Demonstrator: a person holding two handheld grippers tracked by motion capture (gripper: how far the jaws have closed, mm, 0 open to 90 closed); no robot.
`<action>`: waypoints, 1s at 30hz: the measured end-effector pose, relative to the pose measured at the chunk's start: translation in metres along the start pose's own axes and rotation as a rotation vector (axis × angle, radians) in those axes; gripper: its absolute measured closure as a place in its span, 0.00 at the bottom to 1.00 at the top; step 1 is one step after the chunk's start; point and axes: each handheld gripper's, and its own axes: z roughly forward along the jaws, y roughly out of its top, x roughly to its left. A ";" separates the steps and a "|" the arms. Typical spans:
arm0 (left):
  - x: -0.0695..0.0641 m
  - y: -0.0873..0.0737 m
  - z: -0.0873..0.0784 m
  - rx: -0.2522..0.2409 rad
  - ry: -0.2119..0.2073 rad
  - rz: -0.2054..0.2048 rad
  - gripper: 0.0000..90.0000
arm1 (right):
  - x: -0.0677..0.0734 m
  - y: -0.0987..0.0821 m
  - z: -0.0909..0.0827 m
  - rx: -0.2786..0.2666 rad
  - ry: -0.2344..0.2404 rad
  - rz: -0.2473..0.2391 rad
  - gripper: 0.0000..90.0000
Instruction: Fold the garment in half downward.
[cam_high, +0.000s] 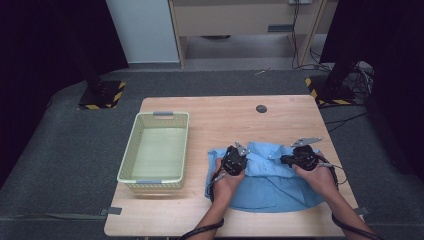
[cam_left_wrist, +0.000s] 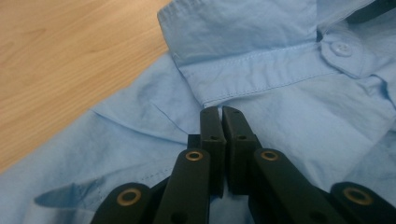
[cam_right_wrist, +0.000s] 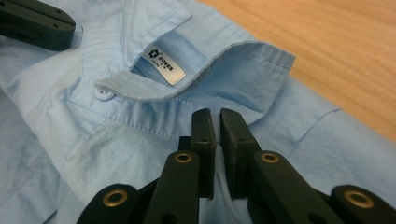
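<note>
In the high view, a light blue shirt (cam_high: 265, 180) was seen spread on the near right part of the wooden surface (cam_high: 220, 120), with a pale green basket (cam_high: 156, 148) standing just beside it to the left. The left gripper (cam_high: 233, 161) and the right gripper (cam_high: 303, 157) were held low over the shirt's upper edge, near its collar.

In the left gripper view, the jaws were brought almost together at the shirt (cam_left_wrist: 261, 93) just below the collar band (cam_left_wrist: 252, 70); whether cloth was pinched could not be told.

In the right gripper view, the jaws were likewise narrowed against the shirt (cam_right_wrist: 116, 140) below the collar (cam_right_wrist: 224, 65), beside a white label (cam_right_wrist: 164, 64) and a button (cam_right_wrist: 103, 94).
</note>
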 end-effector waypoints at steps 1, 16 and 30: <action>0.000 0.002 -0.003 -0.010 0.003 -0.002 0.98 | 0.000 0.001 -0.002 -0.009 -0.002 -0.002 0.94; -0.028 -0.009 -0.063 -0.103 -0.035 0.058 0.98 | 0.029 -0.007 -0.062 -0.150 0.041 -0.098 0.94; -0.048 -0.049 -0.042 0.018 -0.061 0.093 0.98 | 0.057 -0.066 -0.041 -0.007 0.073 -0.132 0.91</action>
